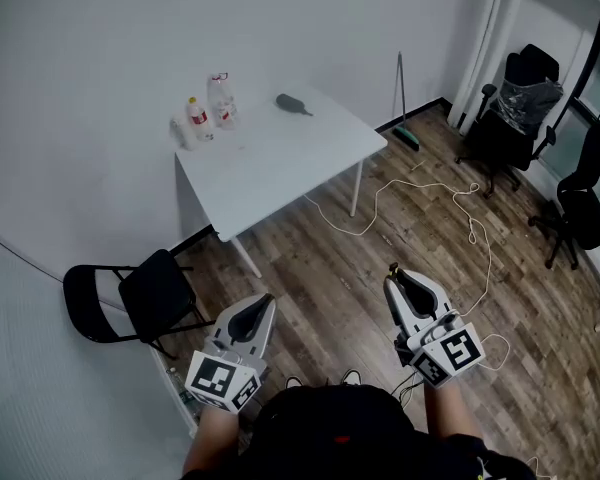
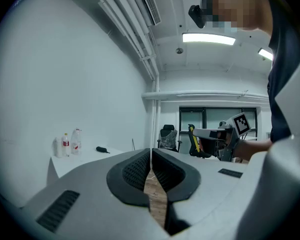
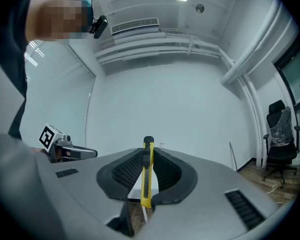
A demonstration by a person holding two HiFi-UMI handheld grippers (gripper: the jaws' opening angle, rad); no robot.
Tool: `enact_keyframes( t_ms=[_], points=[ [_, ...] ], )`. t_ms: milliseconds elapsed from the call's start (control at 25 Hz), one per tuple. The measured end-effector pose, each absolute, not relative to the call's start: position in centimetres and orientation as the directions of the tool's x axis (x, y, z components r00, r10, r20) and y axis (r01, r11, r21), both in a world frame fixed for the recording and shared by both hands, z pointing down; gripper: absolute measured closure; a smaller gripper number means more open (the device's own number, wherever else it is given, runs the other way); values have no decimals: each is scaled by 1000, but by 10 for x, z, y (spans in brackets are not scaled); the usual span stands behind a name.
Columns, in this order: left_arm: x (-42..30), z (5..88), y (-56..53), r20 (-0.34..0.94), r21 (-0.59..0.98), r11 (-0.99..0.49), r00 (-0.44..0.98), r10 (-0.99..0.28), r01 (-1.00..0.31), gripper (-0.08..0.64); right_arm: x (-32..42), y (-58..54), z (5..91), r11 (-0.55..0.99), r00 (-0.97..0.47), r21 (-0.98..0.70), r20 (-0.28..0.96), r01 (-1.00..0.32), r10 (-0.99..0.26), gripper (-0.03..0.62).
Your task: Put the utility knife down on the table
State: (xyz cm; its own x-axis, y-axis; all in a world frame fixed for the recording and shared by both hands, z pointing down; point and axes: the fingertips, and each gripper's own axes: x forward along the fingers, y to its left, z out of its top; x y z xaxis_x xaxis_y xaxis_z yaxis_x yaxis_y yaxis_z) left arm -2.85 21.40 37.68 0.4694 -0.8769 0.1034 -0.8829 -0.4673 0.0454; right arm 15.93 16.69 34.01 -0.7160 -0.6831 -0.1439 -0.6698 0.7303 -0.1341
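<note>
The yellow utility knife stands upright between the pads of my right gripper, which is shut on it. In the head view this gripper is held over the wooden floor, well short of the white table. My left gripper hangs beside it, and its jaws are shut with nothing between them. From the left gripper view the right gripper and the knife's yellow body show to the right, and the table lies ahead to the left.
Plastic bottles and a dark object sit at the table's far side. A black folding chair stands at my left. Office chairs line the right wall. A white cable runs across the floor, and a broom leans at the back.
</note>
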Motion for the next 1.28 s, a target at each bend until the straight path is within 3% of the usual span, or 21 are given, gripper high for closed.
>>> enact_keyframes(
  t_ms=[520, 1280],
  points=[
    [40, 381, 190, 136, -15, -443, 438, -889, -896, 529, 242, 136, 379, 738, -735, -184, -97, -650, -671, 517],
    [36, 404, 71, 143, 43, -474, 475, -868, -880, 529, 239, 41, 404, 714, -717, -111, -10, -692, -697, 517]
  ],
)
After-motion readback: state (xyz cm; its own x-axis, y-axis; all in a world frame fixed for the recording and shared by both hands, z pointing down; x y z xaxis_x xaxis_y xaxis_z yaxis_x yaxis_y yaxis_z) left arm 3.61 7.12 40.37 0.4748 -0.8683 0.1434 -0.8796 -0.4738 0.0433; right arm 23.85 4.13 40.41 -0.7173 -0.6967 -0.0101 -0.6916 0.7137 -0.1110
